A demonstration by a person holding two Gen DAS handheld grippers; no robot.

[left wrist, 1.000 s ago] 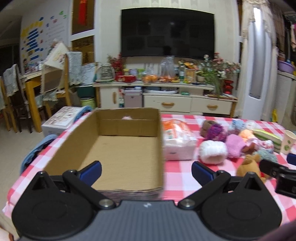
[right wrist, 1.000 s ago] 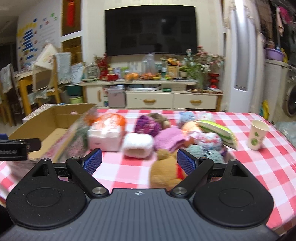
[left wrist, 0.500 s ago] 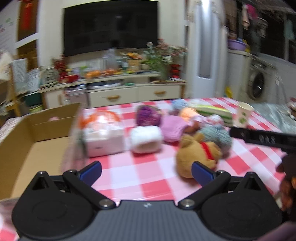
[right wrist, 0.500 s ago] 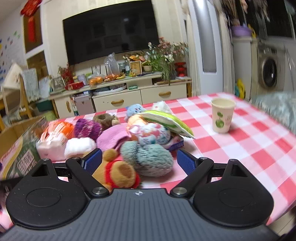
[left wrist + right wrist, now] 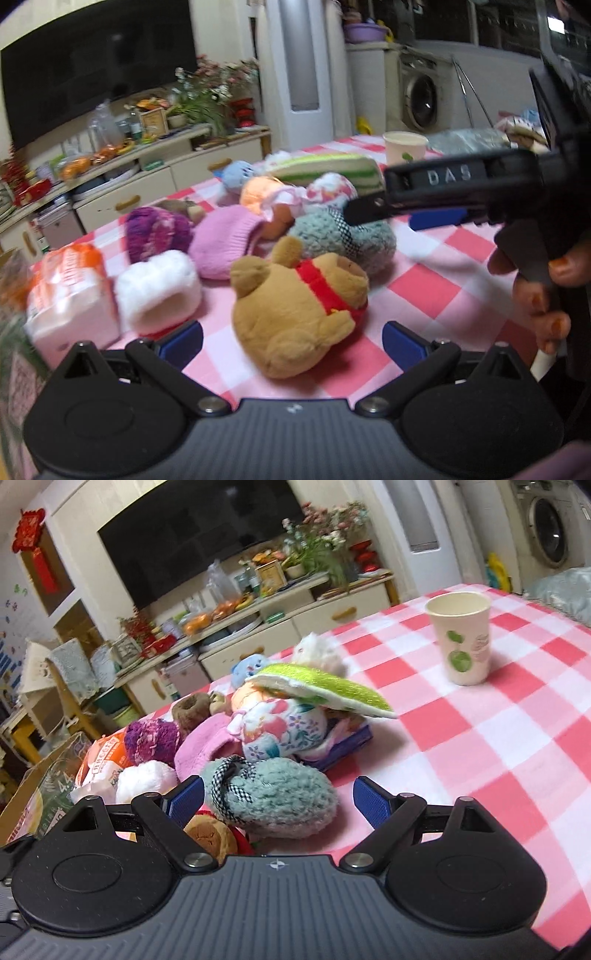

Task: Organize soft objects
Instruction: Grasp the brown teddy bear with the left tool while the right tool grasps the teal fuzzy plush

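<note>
Left tongs (image 5: 291, 341): spread wide, blue pads well apart, gripping nothing; the brown bear lies between and just ahead of the pads, with no contact visible.
Right tongs (image 5: 277, 801): also spread wide and empty; the teal fuzzy plush sits between the two blue pads, nearer the left pad, and whether it touches is hard to tell. Seen from the left wrist view, one black finger of these tongs reaches in over that plush.
Hand (image 5: 532, 280): a person's fingers wrap the right tongs' handle at the right edge of the left view.
Brown bear (image 5: 295, 299): plush with a red shirt, lying on its side on the counter, in front of the teal plush.
Teal fuzzy plush (image 5: 273, 797): lies on the counter, a black-and-white checked ribbon across its left end.
Soft pile behind: a pink knit hat (image 5: 225, 247), a purple yarn ball (image 5: 157, 232), a white fluffy piece (image 5: 159, 291), a floral cloth doll (image 5: 280, 727) and a green-and-white flat cushion (image 5: 325, 686) resting on top of the pile.
Tissue pack (image 5: 70, 299): orange and white, left of the white fluffy piece.
Cardboard box (image 5: 22, 797): at the far left edge, only partly in view.
Paper cup (image 5: 461, 638): upright, well apart from the pile, to the right.
Counter (image 5: 498, 738): covered with a red-and-white checked cloth.
</note>
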